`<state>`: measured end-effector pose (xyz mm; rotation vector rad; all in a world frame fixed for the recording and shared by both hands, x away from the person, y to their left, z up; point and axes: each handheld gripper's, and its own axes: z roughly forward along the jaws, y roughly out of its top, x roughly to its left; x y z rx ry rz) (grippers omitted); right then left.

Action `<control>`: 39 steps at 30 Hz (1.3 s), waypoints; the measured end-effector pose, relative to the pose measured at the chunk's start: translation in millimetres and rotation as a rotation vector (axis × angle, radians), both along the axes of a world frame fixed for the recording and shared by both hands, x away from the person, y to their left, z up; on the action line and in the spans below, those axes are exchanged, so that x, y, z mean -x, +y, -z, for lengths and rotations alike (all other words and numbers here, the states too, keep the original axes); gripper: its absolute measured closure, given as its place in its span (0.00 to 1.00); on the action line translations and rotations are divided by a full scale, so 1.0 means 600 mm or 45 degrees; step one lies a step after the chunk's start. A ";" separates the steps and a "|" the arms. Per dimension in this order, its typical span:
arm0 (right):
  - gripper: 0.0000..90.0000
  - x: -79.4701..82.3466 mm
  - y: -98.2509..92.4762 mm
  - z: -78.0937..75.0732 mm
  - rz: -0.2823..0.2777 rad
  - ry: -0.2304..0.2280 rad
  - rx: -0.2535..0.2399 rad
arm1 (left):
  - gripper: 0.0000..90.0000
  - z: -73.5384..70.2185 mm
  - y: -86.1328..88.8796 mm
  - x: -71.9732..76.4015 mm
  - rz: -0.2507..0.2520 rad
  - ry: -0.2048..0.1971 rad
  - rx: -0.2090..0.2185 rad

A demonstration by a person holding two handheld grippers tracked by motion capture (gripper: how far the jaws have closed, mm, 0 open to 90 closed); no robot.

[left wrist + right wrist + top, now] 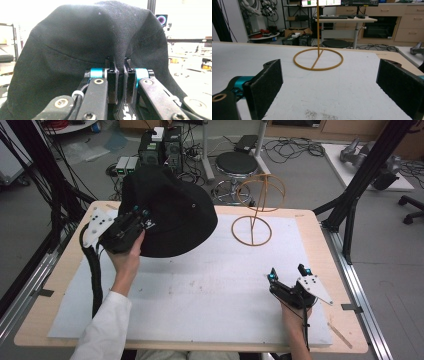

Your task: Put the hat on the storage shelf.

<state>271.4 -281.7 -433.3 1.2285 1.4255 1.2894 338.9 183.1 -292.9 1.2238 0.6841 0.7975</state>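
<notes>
- The left gripper [142,215] was clamped on the edge of the black hat [175,212], jaws nearly closed with fabric pinched between them.
- The hat was held above the table's [310,220] far left area.
- The right gripper [288,273] rested near the right front of the white mat [210,285], jaws spread wide and empty.
- The wooden hat stand [255,215] stood upright on the mat beside the hat.

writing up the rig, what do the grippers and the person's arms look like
Both grippers, left and right, are black with teal joints at the jaw bases and flat black pads. Each carries a grey three-cornered plate dotted with holes. A thick black cable trails from the left one. The left arm wears a white sleeve.
</notes>
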 end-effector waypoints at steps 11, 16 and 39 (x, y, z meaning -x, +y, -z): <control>0.07 0.001 -0.001 -0.001 -0.005 -0.001 -0.003 | 0.95 -0.038 -0.070 -0.036 0.062 -0.034 -0.020; 0.07 0.001 -0.005 -0.001 0.004 0.002 -0.029 | 0.95 -0.051 -0.099 -0.052 0.097 -0.058 -0.051; 0.07 0.005 0.010 -0.002 -0.052 0.011 -0.012 | 0.95 -0.103 -0.268 -0.125 0.212 -0.099 -0.085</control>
